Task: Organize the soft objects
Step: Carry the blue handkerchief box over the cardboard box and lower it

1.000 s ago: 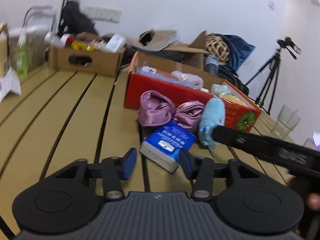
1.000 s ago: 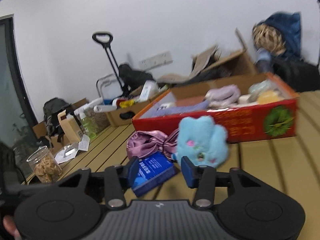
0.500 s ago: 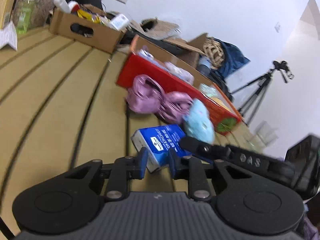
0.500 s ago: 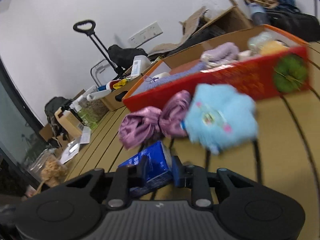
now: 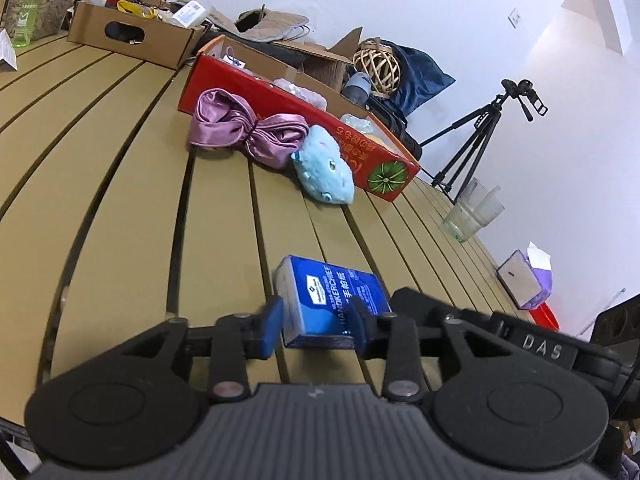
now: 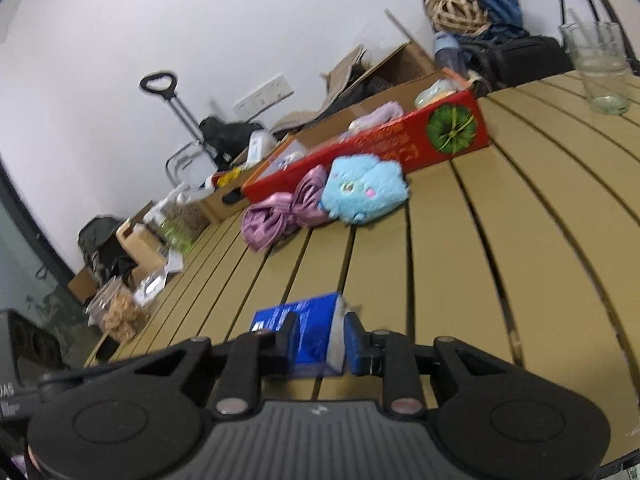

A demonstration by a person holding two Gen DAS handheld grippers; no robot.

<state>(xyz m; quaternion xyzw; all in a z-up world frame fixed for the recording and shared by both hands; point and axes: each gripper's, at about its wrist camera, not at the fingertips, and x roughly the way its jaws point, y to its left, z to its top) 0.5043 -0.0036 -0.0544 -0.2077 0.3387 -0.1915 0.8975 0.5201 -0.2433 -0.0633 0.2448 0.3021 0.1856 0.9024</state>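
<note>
**Both grippers pinch the blue tissue pack**

The left gripper (image 5: 316, 326) pinches the blue tissue pack (image 5: 334, 304) between its blue pads, one pad against each long side of the pack's near end. In the right wrist view, the right gripper (image 6: 318, 340) is likewise closed on the tissue pack (image 6: 298, 330), its left finger over the blue printed face and its right pad against the pale end. The pack sits low over the slatted counter (image 5: 120, 200), near its front edge; whether it touches the slats cannot be told.

The right gripper's black body shows in the left view, reaching in from the right beside the pack.

Farther back on the counter, well apart from the pack, lies a purple satin bow (image 5: 248, 130), and just beside it, touching its right loop, a light-blue plush (image 5: 324, 168). Both lie against the front wall of a red box (image 5: 384, 160), which holds more soft things, hard to make out. A cardboard box (image 5: 128, 34) of bottles stands behind to the left, and stacked clear cups (image 5: 472, 212) stand at the right edge of the counter.
</note>
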